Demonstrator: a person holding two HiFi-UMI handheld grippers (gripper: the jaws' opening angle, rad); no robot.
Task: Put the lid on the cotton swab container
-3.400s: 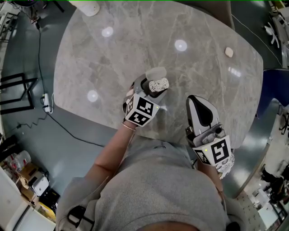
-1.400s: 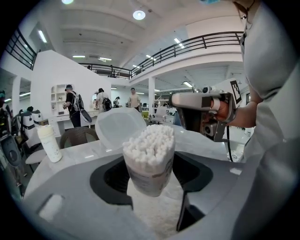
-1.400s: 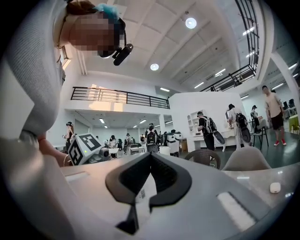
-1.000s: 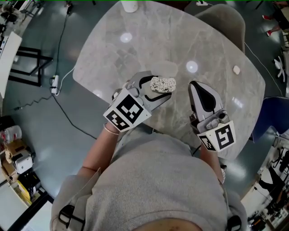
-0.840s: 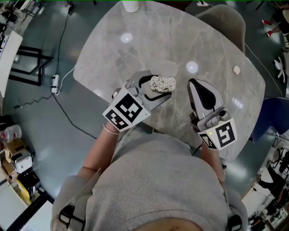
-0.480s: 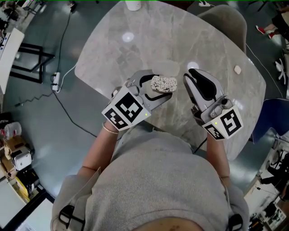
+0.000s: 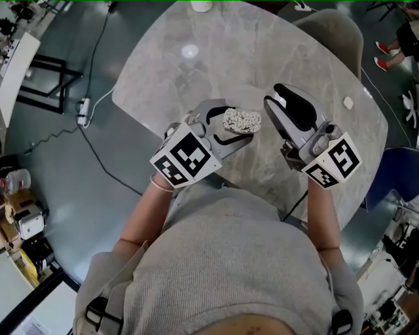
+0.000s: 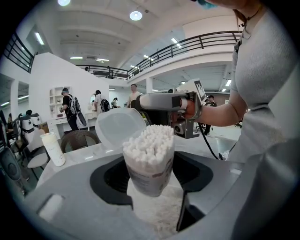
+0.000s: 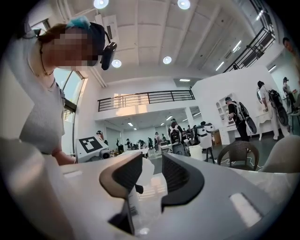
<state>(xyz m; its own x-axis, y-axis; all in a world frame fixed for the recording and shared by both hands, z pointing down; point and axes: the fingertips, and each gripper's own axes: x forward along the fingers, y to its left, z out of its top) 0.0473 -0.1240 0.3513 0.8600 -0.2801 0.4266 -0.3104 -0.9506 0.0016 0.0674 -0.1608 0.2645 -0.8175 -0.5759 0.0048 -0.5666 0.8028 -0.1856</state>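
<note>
A clear cotton swab container (image 8: 150, 159), packed with white swabs (image 7: 241, 120), stands upright between the jaws of my left gripper (image 8: 150, 182), which is shut on its body. Its translucent hinged lid (image 8: 118, 129) is flipped open behind the rim. In the head view my left gripper (image 7: 229, 128) holds it above the table's near edge. My right gripper (image 7: 278, 102) hovers just right of the swabs and points at them. Its jaws have just been opening, and nothing is between them. In the right gripper view the container shows beyond the right gripper (image 9: 151, 176).
The grey marble table (image 7: 229, 46) has a white cup (image 7: 201, 5) at its far edge and a small pale object (image 7: 347, 103) at the right. A chair (image 7: 330, 26) stands behind it. A cable and power strip (image 7: 82, 111) lie on the floor at left.
My right gripper has moved up and left, closer to the swab container, and its jaws have parted. The left gripper has kept still with the container in it.
</note>
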